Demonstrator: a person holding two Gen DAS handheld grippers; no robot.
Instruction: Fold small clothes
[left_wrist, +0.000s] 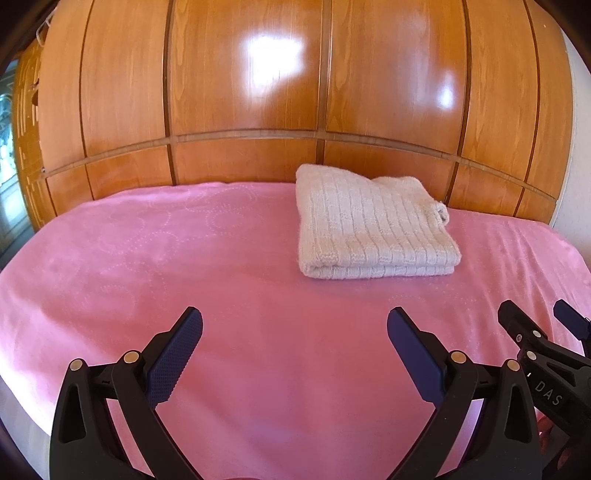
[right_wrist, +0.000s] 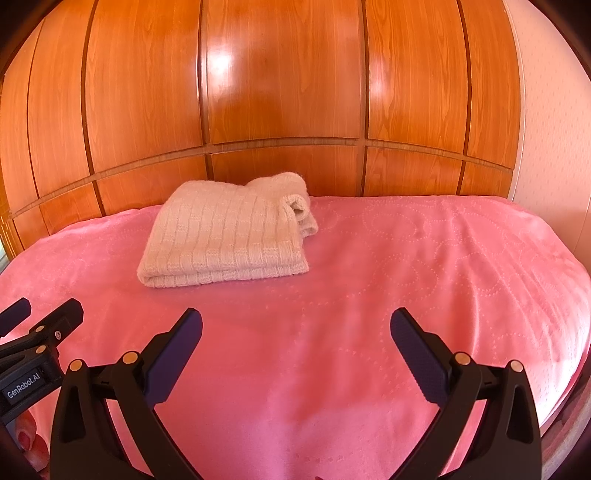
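Ahead of me a glossy wooden wardrobe (left_wrist: 243, 92) fills the background, and in front of it lies the bed, spread with a pink blanket (left_wrist: 147, 258) stitched in dotted circles. On the far part of that bed, close to the wardrobe, sits the one garment I can find: a cream ribbed knit sweater (left_wrist: 369, 229), already folded into a squarish stack with a thick doubled edge facing me and a rolled bit of fabric, perhaps a sleeve or collar, bulging at its right rear corner. I judge the fold essentially finished, so doing this step well means leaving the stack square. If I tidy anything, it would be that loose roll, tucked in with a light pinch rather than a drag that would skew the layers on the plush blanket. My left gripper (left_wrist: 295, 325) hovers low over bare blanket near the front of the bed, its jaws spread wide and holding nothing. My right gripper (right_wrist: 295, 325) is just beside it in the same posture, jaws equally wide and empty, its tips showing at the right edge of the left wrist view. Both sit well short of the sweater. There are no baskets, drawers or other containers in view, so nothing to report inside any.
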